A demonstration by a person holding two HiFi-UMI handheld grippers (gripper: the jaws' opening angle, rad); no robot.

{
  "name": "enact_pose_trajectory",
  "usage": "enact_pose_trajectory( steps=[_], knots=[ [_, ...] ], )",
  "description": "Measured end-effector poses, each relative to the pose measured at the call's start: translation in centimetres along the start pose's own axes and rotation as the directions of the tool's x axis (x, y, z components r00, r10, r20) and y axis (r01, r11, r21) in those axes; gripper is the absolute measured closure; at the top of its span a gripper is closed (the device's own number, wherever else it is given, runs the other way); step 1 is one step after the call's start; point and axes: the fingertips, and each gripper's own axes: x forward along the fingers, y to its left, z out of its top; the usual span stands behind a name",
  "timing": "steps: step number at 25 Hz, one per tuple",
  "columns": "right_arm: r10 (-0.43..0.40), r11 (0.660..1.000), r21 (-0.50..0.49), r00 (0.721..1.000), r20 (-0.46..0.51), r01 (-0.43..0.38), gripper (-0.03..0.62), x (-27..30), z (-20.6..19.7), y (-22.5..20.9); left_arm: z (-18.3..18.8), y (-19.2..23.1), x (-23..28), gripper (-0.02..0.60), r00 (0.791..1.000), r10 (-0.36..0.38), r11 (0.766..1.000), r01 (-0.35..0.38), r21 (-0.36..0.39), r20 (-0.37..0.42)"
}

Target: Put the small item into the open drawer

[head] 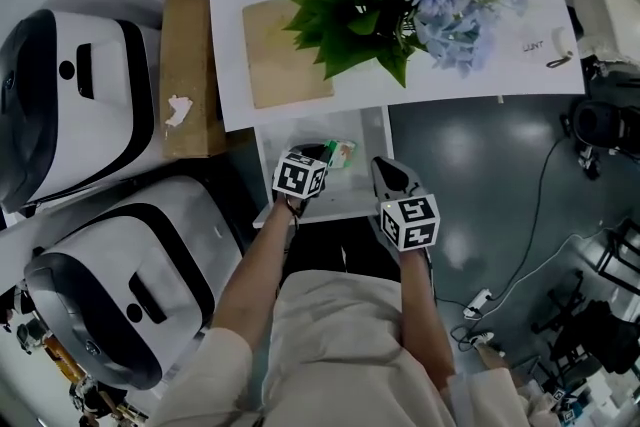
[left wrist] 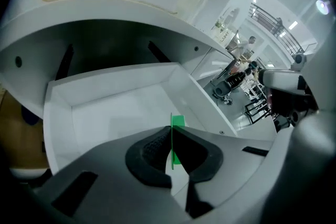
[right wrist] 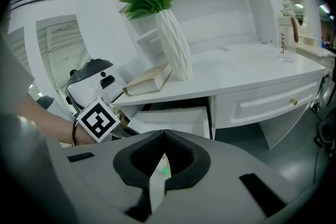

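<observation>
Left gripper (left wrist: 171, 136) clamps my green item (left wrist: 179, 122) above the open drawer (left wrist: 94, 113), desk (right wrist: 236, 73) overhanging its back; right gripper (right wrist: 164, 135) hangs clenched, empty, alongside.

A: What's the desk top (right wrist: 247, 65) like?
B: Smooth white with a slight gloss. The inside of the drawer (left wrist: 115, 107) is matt white. The board (head: 280, 55) at the desk's left looks like pale wood.
A: And the floor (head: 470, 155)?
B: Grey, polished, catching light. The box (head: 186, 65) left of the desk is brown cardboard, and the two machines (head: 100, 85) beside it are glossy white and black plastic. The left gripper (left wrist: 171, 131) has matt black, finely textured pads (left wrist: 149, 149).
</observation>
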Motion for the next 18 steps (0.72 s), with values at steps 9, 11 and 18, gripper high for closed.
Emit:
enact_pose_trajectory(
  steps=[9, 11, 18],
  knots=[
    [0.016, 1.000, -0.003, 1.000, -0.014, -0.016, 0.569, 0.5, -0.7, 0.8, -1.0, 1.6, 0.9, 0.557, 0.999, 0.043, 0.999, -0.043, 0.008, -0.025],
    [0.017, 1.000, -0.005, 1.000, -0.012, -0.017, 0.569, 0.6, -0.6, 0.9, -0.9, 1.9, 1.1, 0.552, 0.998, 0.053, 0.999, -0.052, 0.012, -0.031],
    [0.019, 1.000, -0.008, 1.000, -0.012, -0.019, 0.569, 0.2, -0.5, 0.8, -1.1, 2.7, 1.2, 0.517, 0.994, 0.093, 0.994, -0.089, 0.065, -0.062]
  ],
)
